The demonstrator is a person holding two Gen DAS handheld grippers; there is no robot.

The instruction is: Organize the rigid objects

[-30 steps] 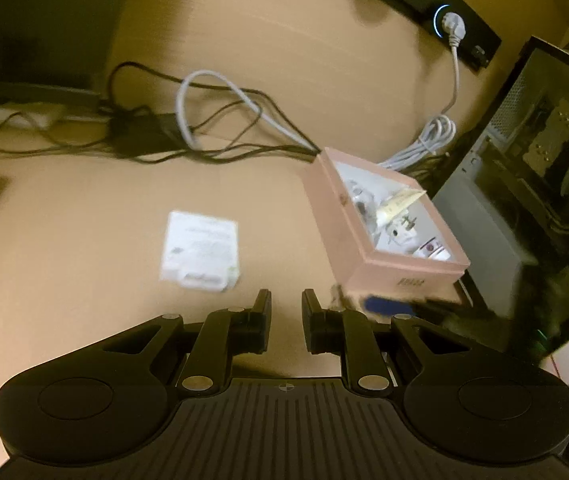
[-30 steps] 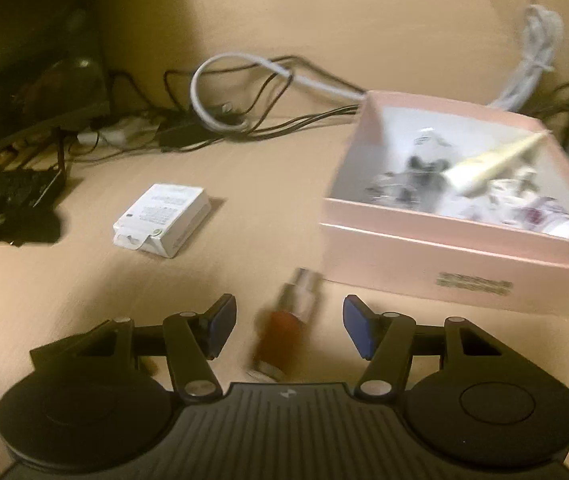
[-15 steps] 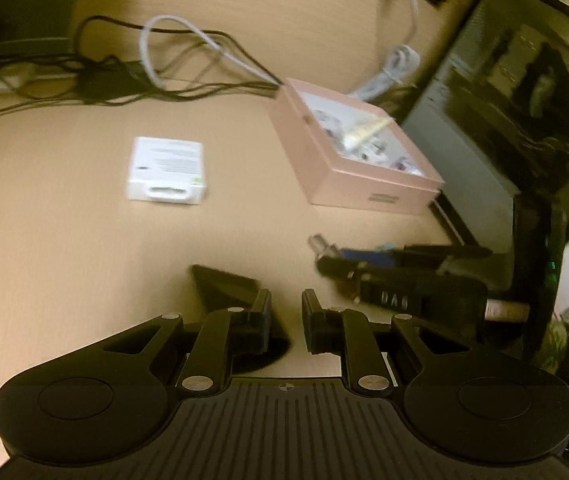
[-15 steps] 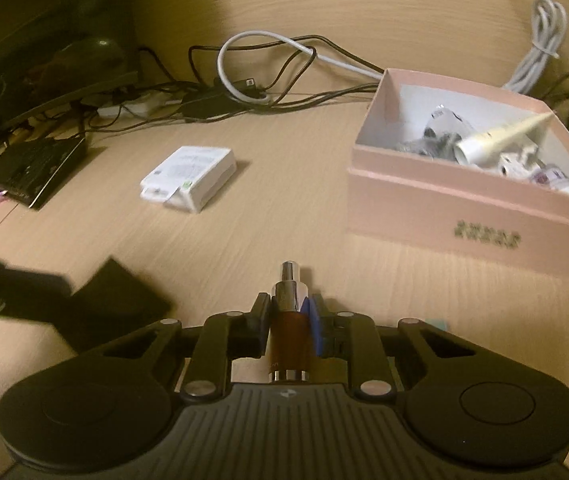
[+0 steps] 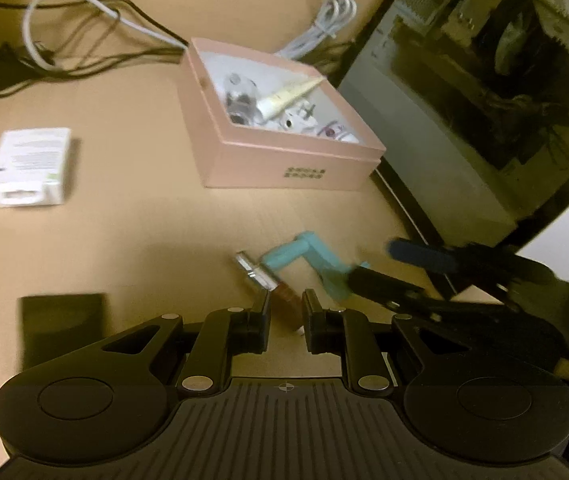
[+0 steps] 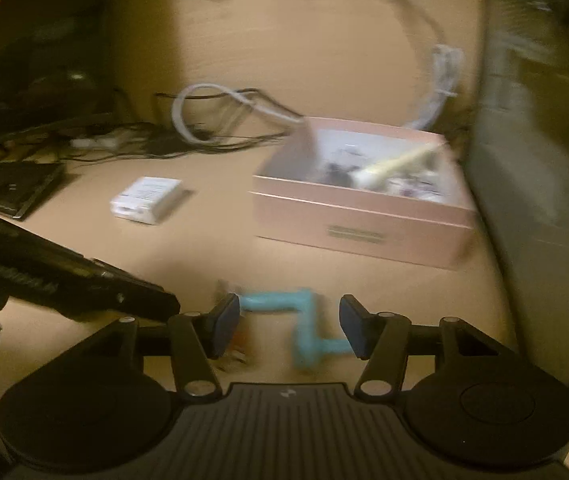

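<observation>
Sitting low over the wooden desk [image 5: 124,240], the left gripper [image 5: 286,322] has its two black fingers a little way apart, with the back end of a small brown bottle [image 5: 284,304] between them; whether they touch it, I cannot tell. The bottle's silver top [image 5: 252,270] pokes out in front, toward the left. Just beside the bottle lies a light blue bent piece [image 5: 308,260]. The right gripper [image 6: 289,330] has its blue pads [image 6: 226,330] spread wide, and the blue piece [image 6: 302,332] lies between them, close to the right pad but held by nothing I can see. Farther out is a pink box [image 5: 284,160], open on top, with a cream tube [image 5: 288,94] and small white bits inside. The box has a dark label on its front, too blurry to read. Left of it lies a small white box [image 5: 24,166] with tiny print that I cannot read. Behind are tangled wires [image 5: 76,36] and a white cable [image 5: 320,28]. Only the left view shows the bottle clearly, plus a dark flat square [image 5: 62,322] on the desk; the right view is blurry, but it alone shows a black flat thing [image 6: 14,192] at the far left.
</observation>
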